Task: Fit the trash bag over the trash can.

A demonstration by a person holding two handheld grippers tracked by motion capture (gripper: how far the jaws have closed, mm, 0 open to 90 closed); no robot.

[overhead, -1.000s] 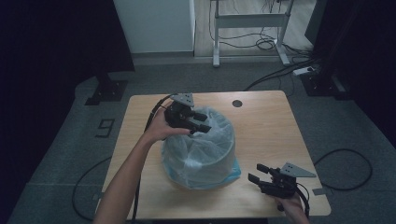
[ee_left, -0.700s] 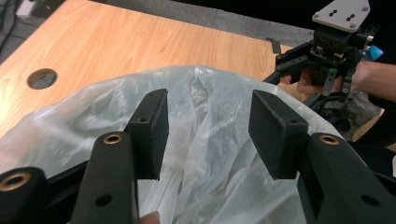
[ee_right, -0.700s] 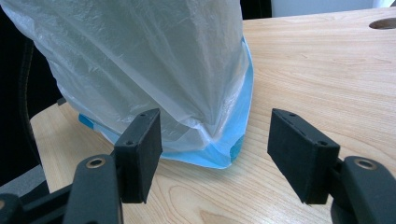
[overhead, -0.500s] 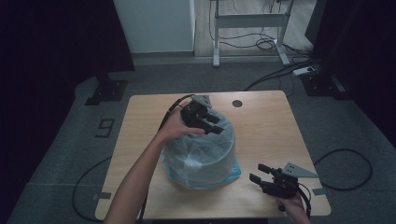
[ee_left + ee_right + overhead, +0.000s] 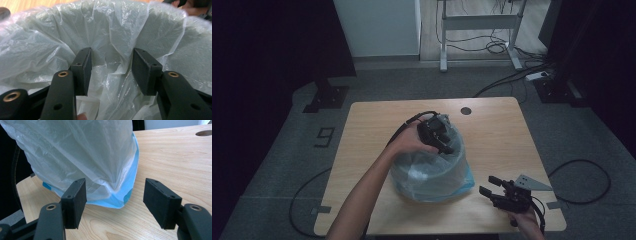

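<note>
Seen from the high view: a round bin lined with a thin clear plastic bag, standing near the middle of the wooden worktop, a little toward the near edge. Blue of the bin visible only low at its right side; the rest covered by the draped film, so shape of the wall hard to judge.

Left gripper held over the far rim of the bin, pointing down into the mouth. Fingertips partly lost against the dark body and the film in the high view. In the left gripper view, jaws about half apart, having just been closing a little, with a wrinkled fold of the bag standing between the pads. Pads not clearly pressing on the film; a gap remaining on both sides of the fold. Bottom of the bin not visible, hidden under crumpled plastic. A fingertip cut off at the lower edge of that view.

Right gripper resting low near the front right corner of the worktop, apart from the bin, jaws wide and with nothing between them. In the right gripper view, the bag hanging over the blue base, just ahead of the pads and not touching them. Top of the bin cut off by the frame.

Room around the worktop very dark; a round cable hole near the far edge.
</note>
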